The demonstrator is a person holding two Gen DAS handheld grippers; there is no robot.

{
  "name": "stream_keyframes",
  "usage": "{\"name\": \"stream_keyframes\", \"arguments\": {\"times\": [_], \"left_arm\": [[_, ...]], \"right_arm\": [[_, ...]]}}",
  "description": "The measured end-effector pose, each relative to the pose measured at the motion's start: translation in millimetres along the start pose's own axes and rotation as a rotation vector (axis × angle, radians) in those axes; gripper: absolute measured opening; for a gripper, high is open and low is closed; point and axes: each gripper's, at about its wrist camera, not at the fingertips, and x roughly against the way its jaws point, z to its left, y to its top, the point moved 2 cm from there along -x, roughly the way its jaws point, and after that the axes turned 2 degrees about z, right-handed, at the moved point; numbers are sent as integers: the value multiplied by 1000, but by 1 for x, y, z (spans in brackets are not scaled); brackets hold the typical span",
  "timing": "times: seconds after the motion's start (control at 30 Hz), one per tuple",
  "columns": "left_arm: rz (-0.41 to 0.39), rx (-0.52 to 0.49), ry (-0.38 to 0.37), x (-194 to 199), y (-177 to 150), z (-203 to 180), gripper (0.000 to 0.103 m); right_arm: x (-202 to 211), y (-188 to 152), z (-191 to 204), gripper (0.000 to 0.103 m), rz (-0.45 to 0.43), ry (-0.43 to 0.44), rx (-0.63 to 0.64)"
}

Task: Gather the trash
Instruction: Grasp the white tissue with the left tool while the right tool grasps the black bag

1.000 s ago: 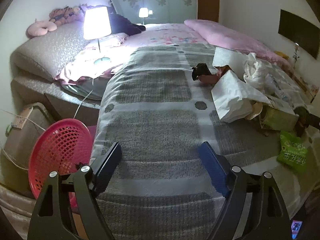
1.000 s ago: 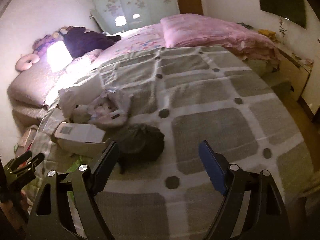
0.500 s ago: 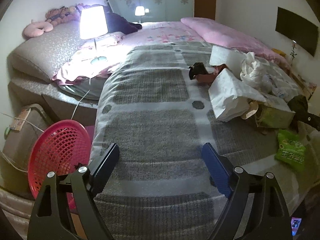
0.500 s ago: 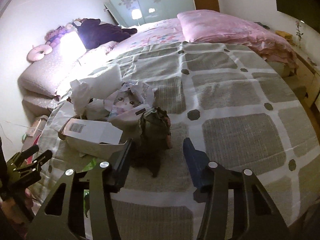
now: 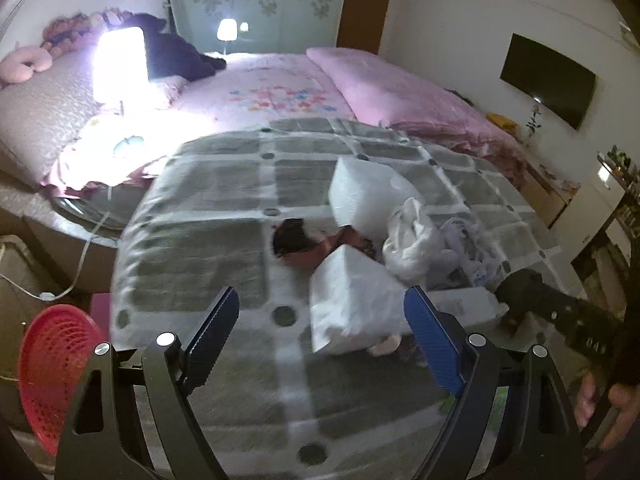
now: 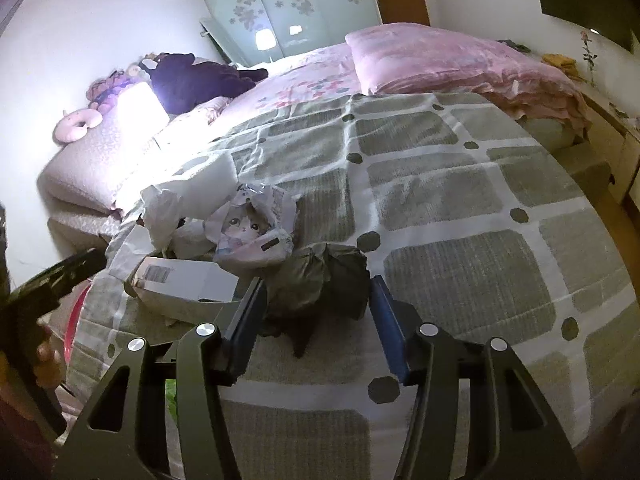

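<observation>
Right tongs (image 6: 316, 312) closed around dark crumpled bag (image 6: 320, 280) on bed

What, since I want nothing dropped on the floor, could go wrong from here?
1. The right gripper's fingers are opening slightly with the dark crumpled bag between them, so it may slip out on lifting.
2. The cat-print wrapper leans against that bag and could get dragged along.
3. The red basket sits beyond the bed's edge, so a loose grip may drop the bag on the way.

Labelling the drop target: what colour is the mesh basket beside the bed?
Red basket, clearest in the left wrist view, lower left.
</observation>
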Motion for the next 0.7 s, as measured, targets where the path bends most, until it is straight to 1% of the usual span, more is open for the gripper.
{"name": "stream_keyframes", "arguments": {"times": [0.03,0.07,0.1,0.13,0.17,0.2,0.23,0.27,0.3,0.33,0.4,0.47,0.53,0.6,0.7], "left_arm": [[8,-1,-3,-3,1,-2,81],[20,-5,-3,-8,2,-4,75],[39,-10,-2,-14,2,-5,62],[62,-11,-6,-19,1,-5,55],[80,-5,-12,-23,-1,-4,41],[98,8,-25,-27,-3,-3,34],[105,18,-33,-28,-5,-1,31],[105,27,-37,-28,-6,2,20],[104,31,-40,-28,-8,4,14],[97,37,-45,-25,-9,6,14],[75,44,-42,-17,-9,9,10],[51,48,-38,-7,-10,12,9],[27,49,-28,2,-9,15,9],[4,49,-10,11,-9,18,9],[-32,23,43,24,-12,20,9]], "right_arm": [[-1,0,-1,52,1,0,0],[-1,0,-1,52,3,1,-2],[-2,0,-1,52,5,2,-3],[-2,0,-2,52,6,3,-4],[-3,0,-2,52,7,5,-4],[-3,0,-2,52,9,6,-3],[-4,-1,-2,52,11,7,-4],[-4,-1,-2,52,14,9,-4],[-5,-2,-3,52,17,12,-5],[-6,-2,-2,51,19,13,-4],[-7,-3,-1,51,23,16,-2],[-9,-3,1,46,26,22,3],[-9,-3,2,44,26,26,8],[-11,-3,4,40,26,30,16],[-13,-2,6,37,30,30,17]]}}
